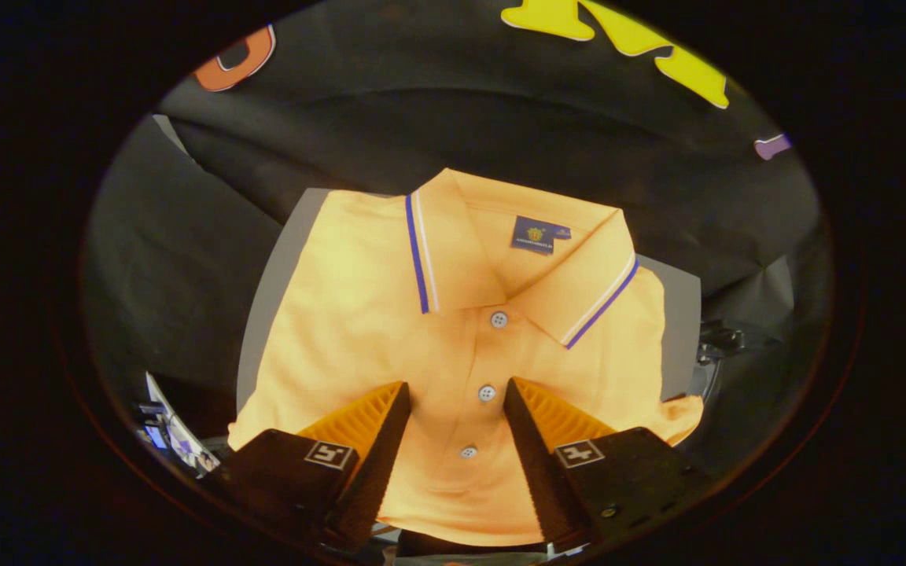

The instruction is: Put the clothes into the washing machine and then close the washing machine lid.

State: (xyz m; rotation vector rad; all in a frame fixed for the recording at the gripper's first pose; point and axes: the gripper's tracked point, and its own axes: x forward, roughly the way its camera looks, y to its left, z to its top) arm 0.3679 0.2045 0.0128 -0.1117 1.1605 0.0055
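A folded yellow-orange polo shirt [390,314] with blue and white stripes on its collar lies flat on a grey surface [276,283]. Its button placket runs straight toward me. My gripper [457,393] hovers over the shirt's lower part with its jaws open. The two fingers [378,420] stand on either side of the placket, and a button shows in the gap between them. Nothing is held between the fingers.
The grey surface under the shirt ends a little past the shirt on both sides. A dark object [724,339] sits beyond its right edge, and some small items [174,436] lie low off its left edge.
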